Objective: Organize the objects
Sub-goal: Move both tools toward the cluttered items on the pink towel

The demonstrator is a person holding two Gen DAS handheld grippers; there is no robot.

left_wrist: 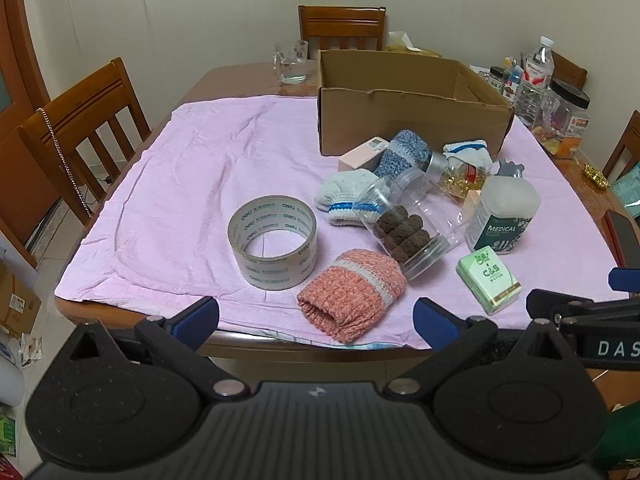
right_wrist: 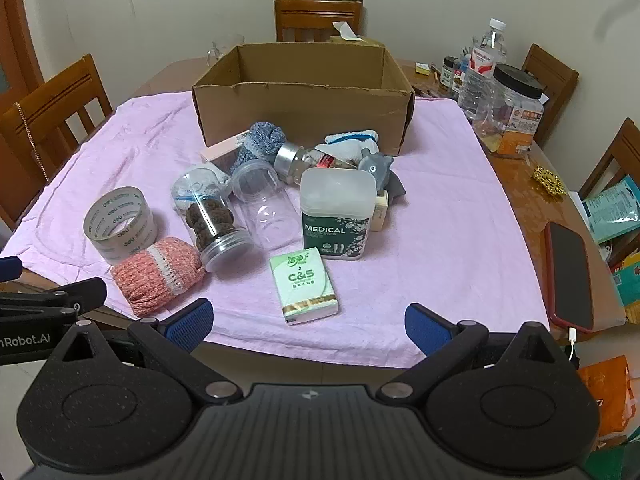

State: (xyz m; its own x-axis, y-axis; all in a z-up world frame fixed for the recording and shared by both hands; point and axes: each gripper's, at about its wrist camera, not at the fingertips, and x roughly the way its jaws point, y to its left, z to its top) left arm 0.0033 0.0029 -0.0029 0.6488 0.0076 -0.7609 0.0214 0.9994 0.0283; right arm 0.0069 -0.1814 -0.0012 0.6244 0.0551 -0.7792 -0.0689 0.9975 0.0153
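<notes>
An open cardboard box (left_wrist: 404,120) (right_wrist: 304,116) stands at the back of a pink cloth (left_wrist: 192,184) (right_wrist: 440,220). In front of it lie a tape roll (left_wrist: 273,236) (right_wrist: 120,222), a pink sock (left_wrist: 352,294) (right_wrist: 158,274), a jar of brown balls (left_wrist: 404,232) (right_wrist: 212,220), an empty clear jar (right_wrist: 264,204), a green MEDICAL swab box (left_wrist: 502,216) (right_wrist: 338,214), a green tissue pack (left_wrist: 489,280) (right_wrist: 305,286), a blue-grey sock (left_wrist: 402,152) (right_wrist: 262,138) and a grey toy (right_wrist: 378,168). My left gripper (left_wrist: 316,318) is open at the near table edge, before the pink sock. My right gripper (right_wrist: 308,322) is open just short of the tissue pack.
Wooden chairs (left_wrist: 80,132) (right_wrist: 318,18) surround the table. A glass mug (left_wrist: 291,62) stands behind the box. Bottles and jars (right_wrist: 504,100) crowd the back right corner. A phone in a red case (right_wrist: 570,276) lies at the right edge.
</notes>
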